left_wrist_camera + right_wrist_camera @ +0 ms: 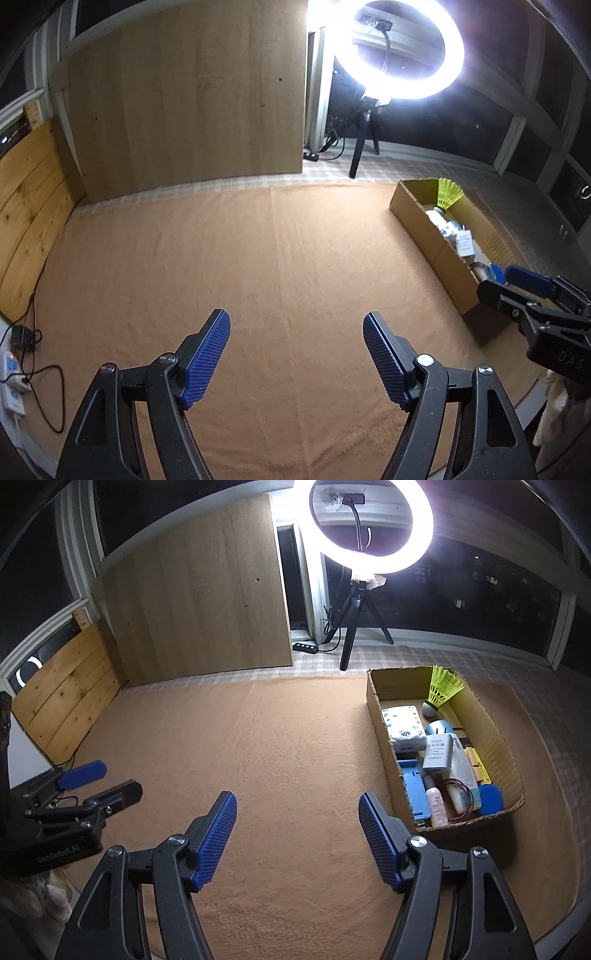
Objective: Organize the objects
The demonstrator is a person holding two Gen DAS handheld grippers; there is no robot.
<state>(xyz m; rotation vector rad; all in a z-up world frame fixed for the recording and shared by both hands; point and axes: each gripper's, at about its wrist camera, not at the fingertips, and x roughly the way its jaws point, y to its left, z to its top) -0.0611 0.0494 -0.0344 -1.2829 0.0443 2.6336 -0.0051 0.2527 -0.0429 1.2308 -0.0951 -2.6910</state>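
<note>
Below both cameras, the left gripper (pixel 296 354) and the right gripper (pixel 297 836) hang over a tan cloth (pixel 258 738) with their blue ribbed pads spread apart and nothing between them. Each tool points down at a slant toward the bare fabric. Seen from the right wrist, the left gripper sits at the lower left edge, its fingers parted; seen from the left wrist, the right gripper (pixel 517 284) reaches in from the right, just beside the near corner of the box.

That cardboard box (pixel 384 746) lies on the cloth ahead and to the right of the right gripper, open-topped and filled: a yellow shuttlecock (pixel 441 688) leans at its far end, with a tissue pack (pixel 404 727), a white charger (pixel 437 751), a blue stand (pixel 415 788) and small bottles (pixel 436 803) packed toward the near end.

Beyond the cloth, a checked mat (pixel 369 657) runs to the wall, where a lit ring light (pixel 369 524) stands on a black tripod (pixel 349 642). A pale wooden panel (pixel 199 609) rises at the back, pine boards (pixel 70 698) lean at left, and dark windows (pixel 498 602) close the room.
</note>
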